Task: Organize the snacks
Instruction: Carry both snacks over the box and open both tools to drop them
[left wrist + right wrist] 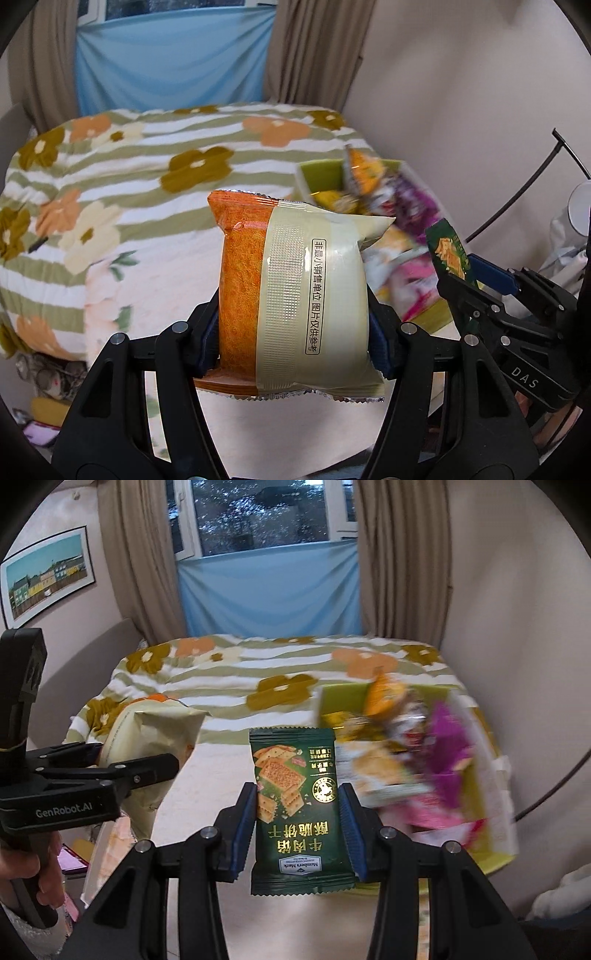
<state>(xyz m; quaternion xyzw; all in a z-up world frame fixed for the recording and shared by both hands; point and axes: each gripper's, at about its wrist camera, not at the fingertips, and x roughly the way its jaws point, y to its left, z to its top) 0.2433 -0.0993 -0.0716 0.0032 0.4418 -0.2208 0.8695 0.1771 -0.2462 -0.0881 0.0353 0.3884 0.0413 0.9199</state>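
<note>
My left gripper (293, 314) is shut on an orange and cream snack packet (291, 291), held upright in the air; it also shows at the left of the right wrist view (159, 738). My right gripper (297, 812) is shut on a dark green cracker packet (295, 808), held upright; that packet also shows in the left wrist view (448, 251). A lime green box (332, 698) full of mixed snack packets lies on the bed to the right, ahead of both grippers; it also shows in the left wrist view (317, 177).
A bed with a floral striped blanket (258, 668) fills the middle. A wall (517, 627) runs along the right. Curtains and a blue cloth (269, 590) under a window stand behind. Clutter lies on the floor at lower left (48, 376).
</note>
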